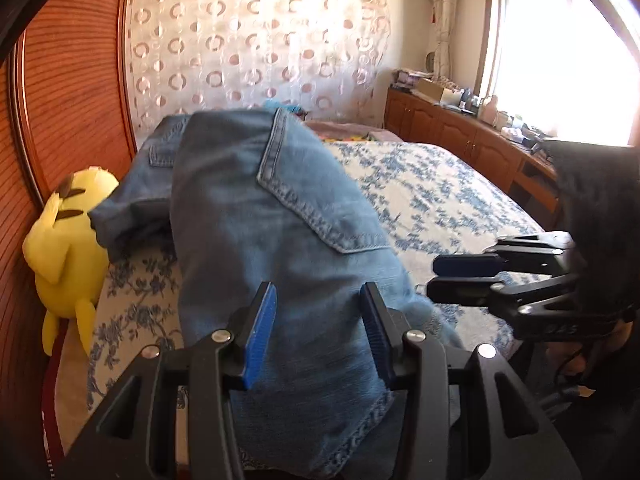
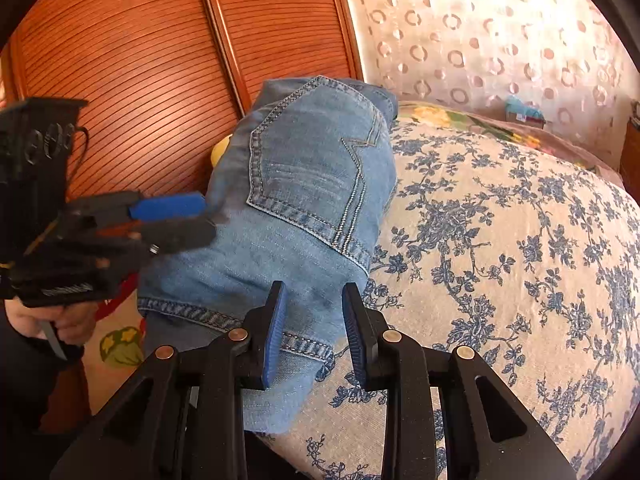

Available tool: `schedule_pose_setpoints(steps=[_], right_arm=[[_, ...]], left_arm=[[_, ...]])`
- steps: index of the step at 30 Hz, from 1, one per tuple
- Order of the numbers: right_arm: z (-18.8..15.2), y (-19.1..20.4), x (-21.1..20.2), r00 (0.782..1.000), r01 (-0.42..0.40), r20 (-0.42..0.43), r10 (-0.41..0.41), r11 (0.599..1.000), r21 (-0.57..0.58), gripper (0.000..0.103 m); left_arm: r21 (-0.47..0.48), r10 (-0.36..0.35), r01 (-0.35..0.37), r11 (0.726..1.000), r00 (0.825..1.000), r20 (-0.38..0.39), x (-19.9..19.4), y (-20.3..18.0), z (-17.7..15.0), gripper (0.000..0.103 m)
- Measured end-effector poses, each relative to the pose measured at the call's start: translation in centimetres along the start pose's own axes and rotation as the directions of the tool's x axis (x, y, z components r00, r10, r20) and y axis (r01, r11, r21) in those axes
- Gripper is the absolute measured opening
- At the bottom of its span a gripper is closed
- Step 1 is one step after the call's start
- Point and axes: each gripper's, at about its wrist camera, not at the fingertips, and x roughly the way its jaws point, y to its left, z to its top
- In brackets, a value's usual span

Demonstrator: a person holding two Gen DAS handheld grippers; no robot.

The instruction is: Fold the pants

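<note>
Left wrist view: the left hand-held gripper reaches in from six o'clock, tilted downward over the bed. Its two blue-padded fingers stand moderately apart, and the jeans lie under and between them; the pads do not visibly press the cloth, so the jaws look parted rather than clamped. The jeans are a folded bundle filling the middle of the picture, a back pocket facing up, the hem edge at six o'clock. A yellow plush toy sits at nine o'clock, just beside the jeans and against the wooden wardrobe. The right hand-held gripper comes in from three o'clock, pointing sideways toward the jeans with its jaws narrowly apart and nothing between them. A patterned curtain hangs at twelve o'clock.

Right wrist view: the right hand-held gripper enters from six o'clock, angled down, its jaws narrowly apart over the near right corner of the jeans, where the hem meets the flowered bedspread. The denim lies beneath the left pad, not pinched. The jeans stretch from the centre toward eleven o'clock, pocket up. At nine o'clock the left hand-held gripper points in sideways, its tips at the left edge of the jeans; a person's hand grips its handle at eight o'clock.
</note>
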Motion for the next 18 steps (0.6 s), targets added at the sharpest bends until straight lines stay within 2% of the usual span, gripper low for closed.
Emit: schedule_pose_setpoints(steps=[4,18], right_arm=[[0.0,0.0,-0.1,1.000,-0.002,0.000,0.002,1.000,0.000,0.028],[-1.2,0.4,2.2,0.998,-0.027,-0.057,0.028,1.000,0.014,0.028]], left_arm=[[-0.013,-0.003,0.002,1.000,1.000,-0.020,1.0,0.5,-0.5,0.044],[-0.032,-0.006,0.006,0.999,1.000,-0.011,2.4,1.3,-1.5,0.045]])
